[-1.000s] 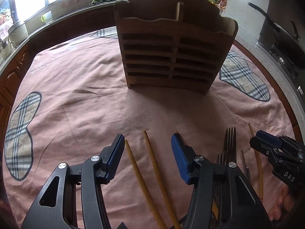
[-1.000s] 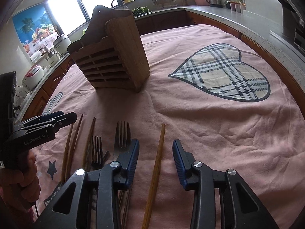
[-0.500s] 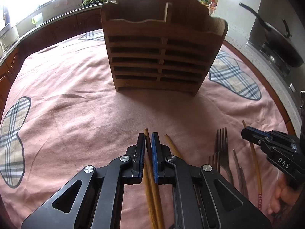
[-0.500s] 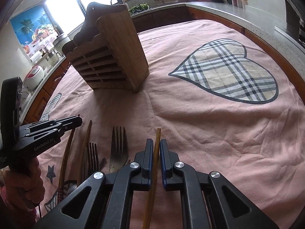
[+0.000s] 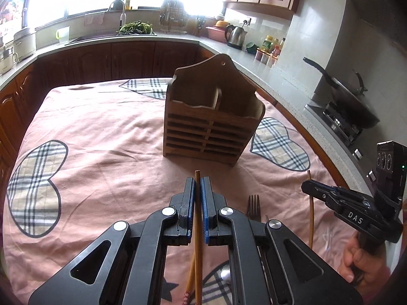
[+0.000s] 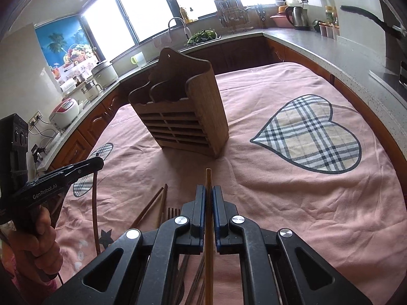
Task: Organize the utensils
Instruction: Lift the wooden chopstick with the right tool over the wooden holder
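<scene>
Left wrist view: the left claw (image 5: 198,193) is clamping a pair of chopsticks (image 5: 197,228), jaws drawn together on the shafts. The tips are poking out just past the fingertips, and the two sticks are splaying apart below the grip. The wooden utensil holder (image 5: 212,132) is standing upright ahead on the pink-clothed surface (image 5: 101,152), well apart from the claw, with two open compartments split by a divider. A fork (image 5: 254,207) is lying on the cloth to the right. The right claw (image 5: 309,186) is showing at the right edge with a single chopstick (image 5: 310,211) running through it.

Right wrist view: the right claw (image 6: 209,190) is closing tight on that single chopstick (image 6: 209,203), which is sticking out forward toward the holder (image 6: 183,124). More chopsticks (image 6: 155,203) and fork tines (image 6: 174,211) are lying on the cloth to the left. The left claw (image 6: 98,162) is hanging at the left edge, a stick drooping from it.

Risks, as judged:
- The paired sticks are diverging, so one may be slipping free when tilted upright, since the pinch is likely biting only at one point.
- Long shafts overhanging behind could be snagging the cloth or the fork.
- A tip striking the holder's rim or divider could be tipping the holder, as nothing appears to be bracing it.
</scene>
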A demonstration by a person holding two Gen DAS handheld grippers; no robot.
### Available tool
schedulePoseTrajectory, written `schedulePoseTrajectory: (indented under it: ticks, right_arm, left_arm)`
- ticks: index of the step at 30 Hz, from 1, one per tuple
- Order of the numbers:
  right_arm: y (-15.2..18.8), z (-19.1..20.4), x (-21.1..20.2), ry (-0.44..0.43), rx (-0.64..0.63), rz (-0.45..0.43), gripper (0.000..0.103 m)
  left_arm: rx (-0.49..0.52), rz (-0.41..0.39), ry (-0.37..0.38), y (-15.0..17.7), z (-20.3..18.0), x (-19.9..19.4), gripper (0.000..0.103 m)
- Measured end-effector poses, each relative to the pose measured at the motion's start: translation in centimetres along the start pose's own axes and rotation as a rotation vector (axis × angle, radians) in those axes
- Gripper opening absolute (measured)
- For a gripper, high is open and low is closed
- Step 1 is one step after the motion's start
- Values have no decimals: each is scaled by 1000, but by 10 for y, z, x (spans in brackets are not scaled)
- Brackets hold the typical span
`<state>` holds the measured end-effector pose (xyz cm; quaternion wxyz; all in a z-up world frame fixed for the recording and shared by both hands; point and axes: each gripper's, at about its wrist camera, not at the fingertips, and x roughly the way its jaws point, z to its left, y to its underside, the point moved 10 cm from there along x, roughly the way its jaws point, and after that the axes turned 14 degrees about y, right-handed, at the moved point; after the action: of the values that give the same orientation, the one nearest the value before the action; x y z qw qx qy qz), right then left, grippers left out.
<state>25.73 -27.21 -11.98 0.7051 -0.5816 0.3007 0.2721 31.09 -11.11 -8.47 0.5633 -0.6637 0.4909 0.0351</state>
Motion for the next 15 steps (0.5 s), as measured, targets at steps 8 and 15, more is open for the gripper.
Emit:
schedulePoseTrajectory:
  ticks: [8,15]
  right_arm:
    - [-21,8,-34,-14,-3,-79,5]
    - [-42,13,-61,-15,-6,-160,5]
  left_arm:
    - [4,-84,11,-11,-8,-37,4]
    - [15,-174,13,-27,-12,-67,4]
